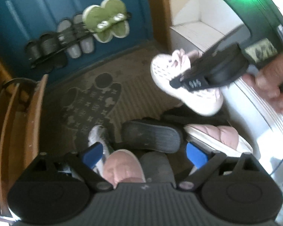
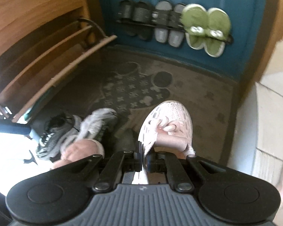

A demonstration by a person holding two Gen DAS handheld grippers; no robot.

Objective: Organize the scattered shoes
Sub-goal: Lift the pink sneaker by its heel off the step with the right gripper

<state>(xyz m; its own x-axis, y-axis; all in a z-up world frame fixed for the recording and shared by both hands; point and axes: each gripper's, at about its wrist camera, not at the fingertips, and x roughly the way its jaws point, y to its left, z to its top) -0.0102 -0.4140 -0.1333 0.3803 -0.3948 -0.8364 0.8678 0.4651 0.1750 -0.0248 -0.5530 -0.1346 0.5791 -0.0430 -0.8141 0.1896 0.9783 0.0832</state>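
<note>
At far left stands a wooden shoe rack (image 2: 52,56) with slanted shelves, its lower edge meeting a brown doormat (image 2: 188,86) printed with a dark patterned shape. Behind the mat is a blue door (image 2: 254,28), and on it a black rail (image 2: 160,25) carries three pairs of slippers: a dark pair (image 2: 134,13), a grey pair (image 2: 168,24) and a green pair (image 2: 205,28) with white trim.

On the mat, left of centre in the right wrist view, lies a black-and-white sneaker (image 2: 52,133), touching a grey sneaker (image 2: 96,124) beside it. Below them is a pink padded slipper (image 2: 81,148), partly hidden by the gripper body.

The left gripper (image 1: 144,153) hangs over the pile with its blue-padded fingers (image 1: 196,154) spread wide and nothing between them. Under it lie the pink slipper, a dark slipper turned sole-up (image 1: 151,137), and, to the right, another pink padded slipper (image 1: 217,137) tilted on its side. A white sneaker toe (image 1: 96,133) shows just left of the sole.

The right gripper (image 2: 144,159) is clamped narrow on the pink knit sneaker (image 2: 168,120), pinching thin material at its heel end; the toe points away toward the door. The left wrist view shows this sneaker lifted clear of the mat, above the pile, with a hand (image 1: 271,86) on the gripper's handle.

At far right is a white cabinet (image 1: 254,113).
</note>
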